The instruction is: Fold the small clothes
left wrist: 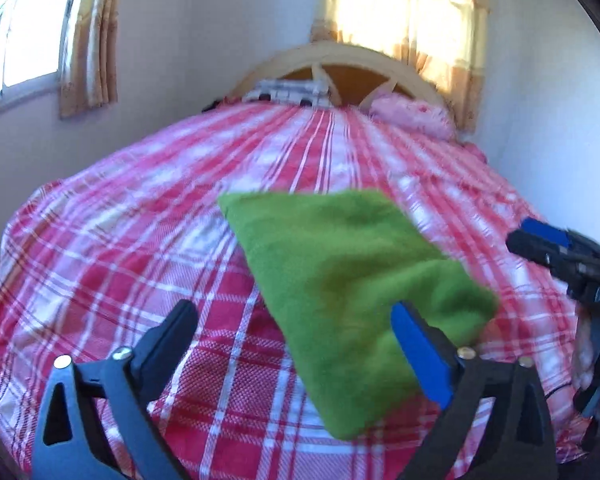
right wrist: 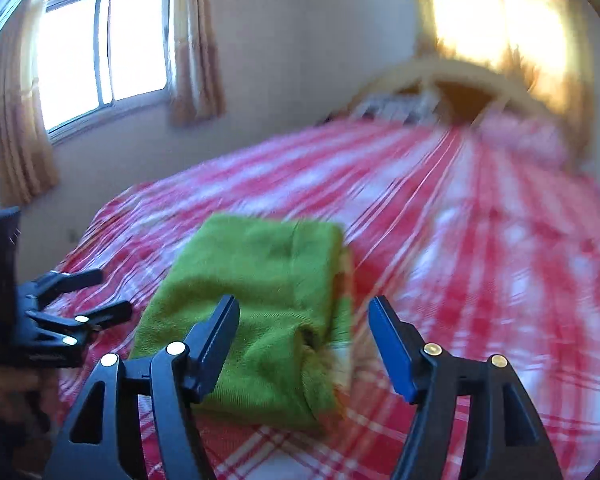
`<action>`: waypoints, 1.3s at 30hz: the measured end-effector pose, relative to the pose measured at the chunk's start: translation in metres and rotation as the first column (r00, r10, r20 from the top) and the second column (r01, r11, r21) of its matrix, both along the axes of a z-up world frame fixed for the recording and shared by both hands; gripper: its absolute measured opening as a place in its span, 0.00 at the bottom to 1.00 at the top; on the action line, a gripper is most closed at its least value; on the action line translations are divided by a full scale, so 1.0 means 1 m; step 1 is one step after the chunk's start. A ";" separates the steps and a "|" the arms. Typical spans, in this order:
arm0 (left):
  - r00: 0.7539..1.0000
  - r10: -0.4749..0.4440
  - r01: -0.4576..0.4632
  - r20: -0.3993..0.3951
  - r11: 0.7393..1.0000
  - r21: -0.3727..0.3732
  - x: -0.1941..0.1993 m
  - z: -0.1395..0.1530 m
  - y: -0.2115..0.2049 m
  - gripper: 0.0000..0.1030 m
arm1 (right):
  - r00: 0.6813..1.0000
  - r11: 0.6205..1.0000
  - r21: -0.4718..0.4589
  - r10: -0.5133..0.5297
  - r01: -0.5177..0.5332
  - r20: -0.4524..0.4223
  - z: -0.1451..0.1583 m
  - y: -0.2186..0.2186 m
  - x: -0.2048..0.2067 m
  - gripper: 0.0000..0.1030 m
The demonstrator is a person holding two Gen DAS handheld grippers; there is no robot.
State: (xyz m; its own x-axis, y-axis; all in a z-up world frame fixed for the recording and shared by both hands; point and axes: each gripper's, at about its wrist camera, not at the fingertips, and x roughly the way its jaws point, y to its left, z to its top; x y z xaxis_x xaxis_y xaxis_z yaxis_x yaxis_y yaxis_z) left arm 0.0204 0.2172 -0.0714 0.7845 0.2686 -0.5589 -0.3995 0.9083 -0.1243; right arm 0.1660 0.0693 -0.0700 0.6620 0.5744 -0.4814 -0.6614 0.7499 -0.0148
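Note:
A green fleece garment (left wrist: 352, 280) lies folded into a thick rectangle on the red-and-white plaid bed (left wrist: 120, 260). My left gripper (left wrist: 294, 320) hovers over its near left edge, jaws wide open; the blue-padded finger overlaps the cloth in the picture, and the other stands over bare sheet. In the right wrist view the same garment (right wrist: 260, 300) sits just ahead of my right gripper (right wrist: 303, 308), which is open above its near end with no pad pressing on it. The right gripper (left wrist: 548, 248) shows at the left view's right edge, the left gripper (right wrist: 80, 304) at the right view's left edge.
The plaid sheet (right wrist: 480, 280) covers the whole bed. At its far end stand a curved wooden headboard (left wrist: 340, 60), a pink pillow (left wrist: 412, 114) and a checked pillow (left wrist: 288, 92). A wall with a curtained window (right wrist: 100, 48) runs along the bed's left side.

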 end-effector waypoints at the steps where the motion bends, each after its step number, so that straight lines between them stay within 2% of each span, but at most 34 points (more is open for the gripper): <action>1: 1.000 -0.008 0.008 0.017 1.000 0.001 -0.002 0.004 -0.002 0.99 | 1.000 1.000 0.021 -0.011 0.011 0.027 0.005 -0.007 -0.014 0.67; 7: 0.996 -0.055 0.055 0.074 0.998 0.000 -0.007 0.024 -0.015 0.99 | 0.993 0.999 0.022 -0.031 0.029 0.117 0.025 -0.022 -0.049 0.69; 13: 0.994 -0.069 0.069 0.089 0.998 0.012 -0.011 0.032 -0.024 0.99 | 0.988 0.998 0.055 -0.048 0.041 0.144 0.037 -0.031 -0.061 0.70; 39: 0.994 -0.064 0.062 0.094 0.998 0.020 -0.014 0.036 -0.028 0.99 | 0.986 0.998 0.056 -0.047 0.039 0.157 0.037 -0.031 -0.073 0.71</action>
State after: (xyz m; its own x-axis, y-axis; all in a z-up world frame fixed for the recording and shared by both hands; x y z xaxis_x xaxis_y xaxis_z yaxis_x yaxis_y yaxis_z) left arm 0.0067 0.1895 -0.0355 0.8491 0.2263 -0.4772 -0.3289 0.9335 -0.1426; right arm 0.0930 0.0388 -0.0327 0.7522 0.5656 -0.3380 -0.6209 0.7801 -0.0764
